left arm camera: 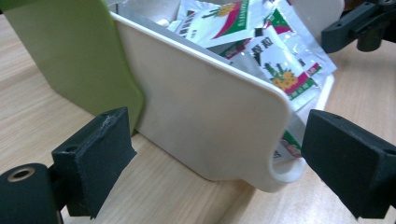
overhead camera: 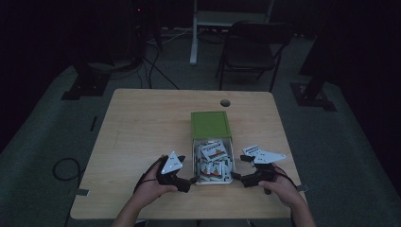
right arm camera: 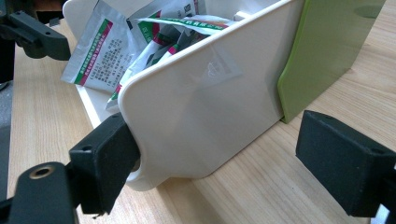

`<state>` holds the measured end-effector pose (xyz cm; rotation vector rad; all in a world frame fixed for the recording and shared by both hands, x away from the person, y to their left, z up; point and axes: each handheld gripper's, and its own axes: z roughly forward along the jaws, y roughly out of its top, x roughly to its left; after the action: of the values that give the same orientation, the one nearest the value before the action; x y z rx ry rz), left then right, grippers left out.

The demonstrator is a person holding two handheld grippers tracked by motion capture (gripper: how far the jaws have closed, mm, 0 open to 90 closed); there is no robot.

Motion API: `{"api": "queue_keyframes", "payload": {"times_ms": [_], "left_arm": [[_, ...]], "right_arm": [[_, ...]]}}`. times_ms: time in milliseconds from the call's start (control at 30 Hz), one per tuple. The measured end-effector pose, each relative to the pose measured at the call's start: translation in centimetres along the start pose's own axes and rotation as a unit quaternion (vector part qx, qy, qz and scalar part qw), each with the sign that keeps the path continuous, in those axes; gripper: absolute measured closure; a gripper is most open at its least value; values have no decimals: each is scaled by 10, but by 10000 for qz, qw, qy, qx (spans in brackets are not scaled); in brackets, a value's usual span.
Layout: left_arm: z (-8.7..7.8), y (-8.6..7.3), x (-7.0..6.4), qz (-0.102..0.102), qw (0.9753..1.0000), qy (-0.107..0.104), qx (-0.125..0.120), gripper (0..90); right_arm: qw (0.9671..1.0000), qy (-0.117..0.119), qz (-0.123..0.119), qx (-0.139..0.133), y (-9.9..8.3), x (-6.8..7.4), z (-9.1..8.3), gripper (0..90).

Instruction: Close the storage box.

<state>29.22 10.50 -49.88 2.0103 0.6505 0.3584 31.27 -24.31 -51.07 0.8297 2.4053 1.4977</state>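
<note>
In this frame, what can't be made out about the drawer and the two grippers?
- Print on the sachets: high view, too small and dim.
- Drawer bottom: both gripper views, hidden by its wall and sachets.
- Green case inside: covered by its top.
- Left gripper, right gripper: contact with the drawer is too small to judge from above.

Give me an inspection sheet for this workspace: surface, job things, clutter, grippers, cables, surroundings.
Surface: wooden table, with a round hole near its far edge.
Job things: white drawer pulled partway out of a green box, full of sachets.
Clutter: nothing seen.
Grippers: left gripper and right gripper both open, one at each side of the drawer's front end; one right jaw touches the drawer's corner.
Cables: a loop on the floor at left; more beyond the table.
Surroundings: dim room, folding chair behind the table, dark stands at both sides.
</note>
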Motion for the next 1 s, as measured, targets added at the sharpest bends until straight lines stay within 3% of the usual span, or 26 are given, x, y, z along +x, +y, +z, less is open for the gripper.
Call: {"api": "queue_keyframes", "payload": {"times_ms": [267, 1000], "left_arm": [[2, 1, 6, -49, 9998, 165, -33, 95], [8, 7, 17, -120, 9997, 195, 55, 95]], "right_arm": [[10000, -40, 33, -6, 1, -3, 0, 128], [9998, -198, 51, 53, 6, -10, 3, 134]]}}
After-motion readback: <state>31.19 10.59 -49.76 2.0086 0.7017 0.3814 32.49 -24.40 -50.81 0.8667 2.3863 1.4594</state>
